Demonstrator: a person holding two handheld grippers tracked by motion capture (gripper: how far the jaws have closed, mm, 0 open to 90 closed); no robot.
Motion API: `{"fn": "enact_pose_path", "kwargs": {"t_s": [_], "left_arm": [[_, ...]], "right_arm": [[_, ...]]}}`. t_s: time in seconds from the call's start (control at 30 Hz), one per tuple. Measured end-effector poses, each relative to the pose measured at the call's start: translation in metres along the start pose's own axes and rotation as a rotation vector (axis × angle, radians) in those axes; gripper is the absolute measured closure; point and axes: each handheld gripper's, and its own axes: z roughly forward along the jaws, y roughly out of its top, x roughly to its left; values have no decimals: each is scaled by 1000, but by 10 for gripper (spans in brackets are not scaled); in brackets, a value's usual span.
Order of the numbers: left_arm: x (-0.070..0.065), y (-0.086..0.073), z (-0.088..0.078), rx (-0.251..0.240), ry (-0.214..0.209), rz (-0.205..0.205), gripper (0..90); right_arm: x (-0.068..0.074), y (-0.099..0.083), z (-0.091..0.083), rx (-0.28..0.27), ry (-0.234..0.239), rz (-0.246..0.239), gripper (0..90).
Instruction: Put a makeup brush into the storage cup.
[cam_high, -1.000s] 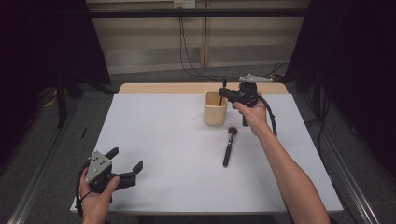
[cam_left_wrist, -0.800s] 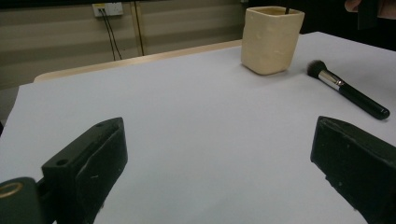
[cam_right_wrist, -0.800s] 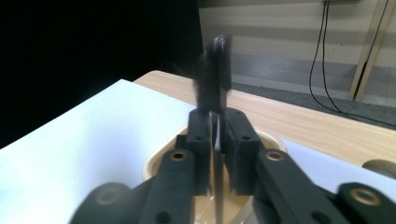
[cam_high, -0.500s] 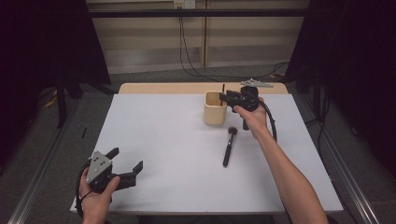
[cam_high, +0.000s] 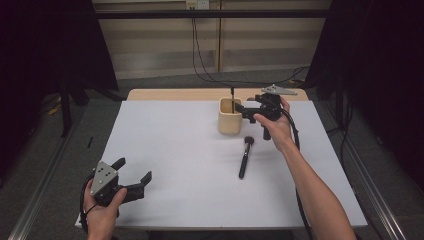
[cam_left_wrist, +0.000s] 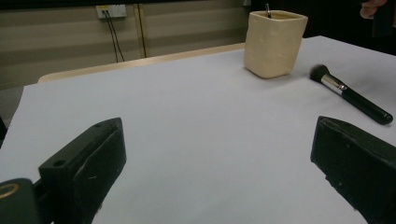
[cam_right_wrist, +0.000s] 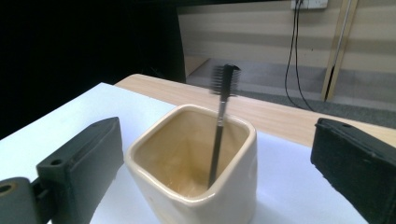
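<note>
The right gripper (cam_high: 243, 107) hangs just beside the cream cup (cam_high: 230, 115), at the cup's 3 o'clock in the high view. Its jaws have just been opening and now stand wide apart with nothing pressed between them. In the right gripper view the two black jaws stand on both sides of the cup (cam_right_wrist: 196, 172) without touching it.

The small brush with a thin metal stem (cam_right_wrist: 219, 135) now stands alone inside the cup. It leans on the far wall and its dark bristle head sticks out above the rim. One second ago the same gripper was closed at the cup's rim, so I judge that this brush has just been released into the cup. This part of the work looks done.

On the white table (cam_high: 165, 150) the large makeup brush (cam_high: 245, 157) lies flat at about 5 o'clock from the cup, a little apart from it, with its soft head toward the cup. In my opinion it is the next thing to pick up and put in.

The left gripper (cam_high: 134, 179) rests at the table's near left corner, about 7 o'clock from the cup and well apart from it. Its jaws are also spread and hold nothing, as the left gripper view confirms.
</note>
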Motion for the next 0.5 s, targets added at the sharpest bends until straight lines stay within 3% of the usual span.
{"fn": "enact_pose_path", "kwargs": {"t_s": [0.13, 0.5], "left_arm": [[-1, 0, 1, 1, -4, 0, 34], [1, 1, 0, -5, -1, -5, 34]], "right_arm": [[-1, 1, -13, -31, -15, -30, 0], [-6, -10, -40, -28, -22, -21, 0]]}}
